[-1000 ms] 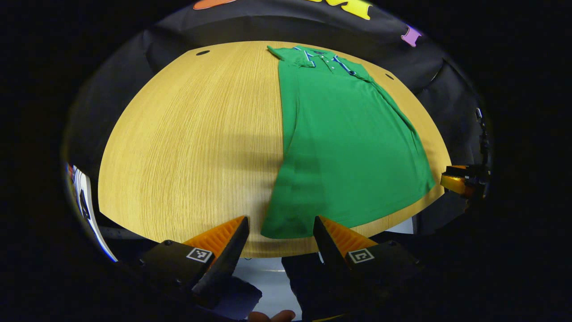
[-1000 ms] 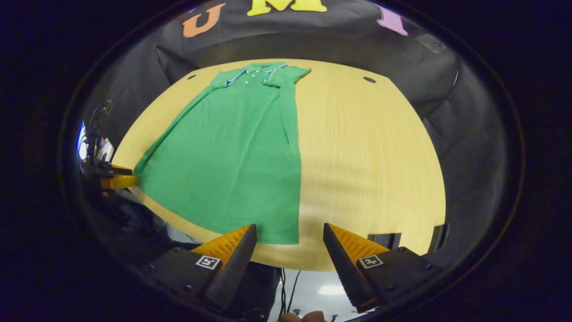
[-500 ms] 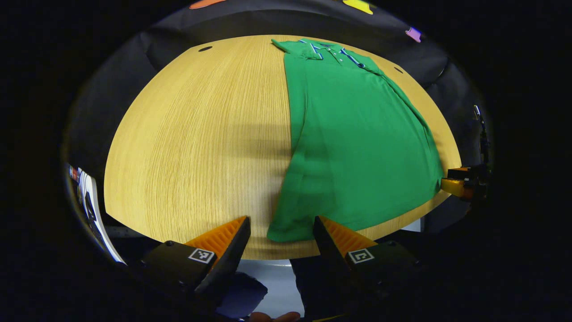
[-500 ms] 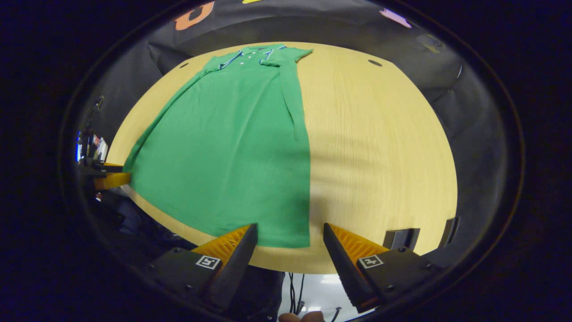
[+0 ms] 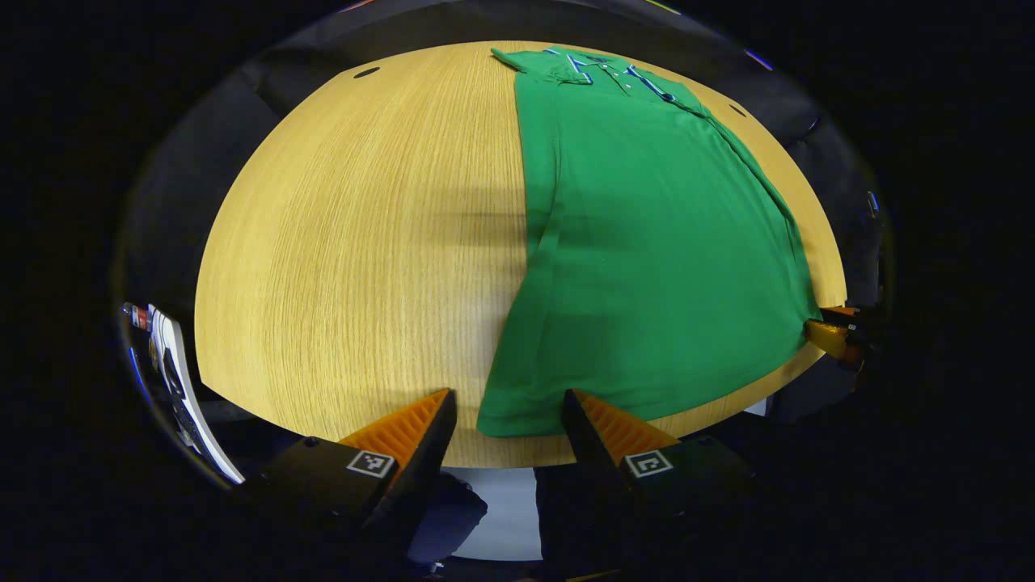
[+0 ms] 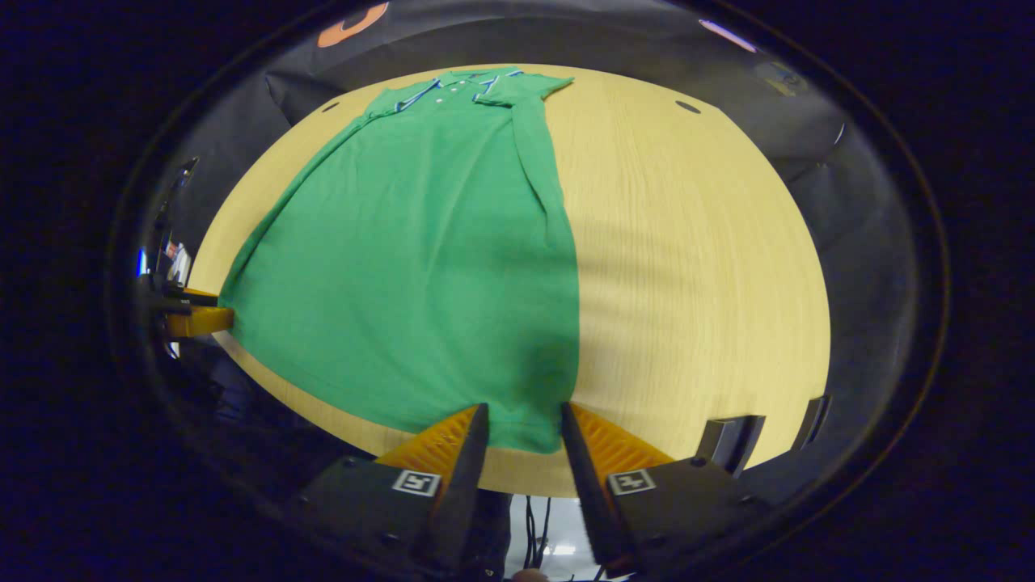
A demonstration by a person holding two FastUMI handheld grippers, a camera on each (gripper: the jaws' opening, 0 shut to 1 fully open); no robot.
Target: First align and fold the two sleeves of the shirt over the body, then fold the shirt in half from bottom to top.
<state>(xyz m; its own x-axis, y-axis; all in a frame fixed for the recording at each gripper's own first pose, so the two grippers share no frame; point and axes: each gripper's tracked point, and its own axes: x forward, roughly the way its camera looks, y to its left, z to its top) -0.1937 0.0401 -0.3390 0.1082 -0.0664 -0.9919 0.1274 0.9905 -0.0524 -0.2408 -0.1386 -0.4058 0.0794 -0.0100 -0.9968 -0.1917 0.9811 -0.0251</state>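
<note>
A green polo shirt (image 5: pixel 647 242) lies flat on the round wooden table (image 5: pixel 348 242), collar (image 5: pixel 602 69) at the far side, both sleeves folded in over the body. My left gripper (image 5: pixel 507 398) is open at the near table edge, with the hem's left corner between its fingers. In the right gripper view the same shirt (image 6: pixel 420 267) spreads to the left. My right gripper (image 6: pixel 523 410) has its fingers drawn closer together around the hem's right corner, with a gap still between them. Each gripper appears at the hem's far side in the other's view: the right gripper (image 5: pixel 833 335), the left gripper (image 6: pixel 198 319).
Bare wood (image 6: pixel 695 242) lies beside the shirt. The tabletop has small dark holes (image 5: pixel 365 72) (image 6: pixel 688 106) near its far rim. Black brackets (image 6: pixel 732 440) hang at the near edge. A white object (image 5: pixel 174 380) stands below the table at the left.
Both grippers have come forward to the hem corners. The right gripper's fingers have narrowed around its corner. The left gripper's opening is about the same.
</note>
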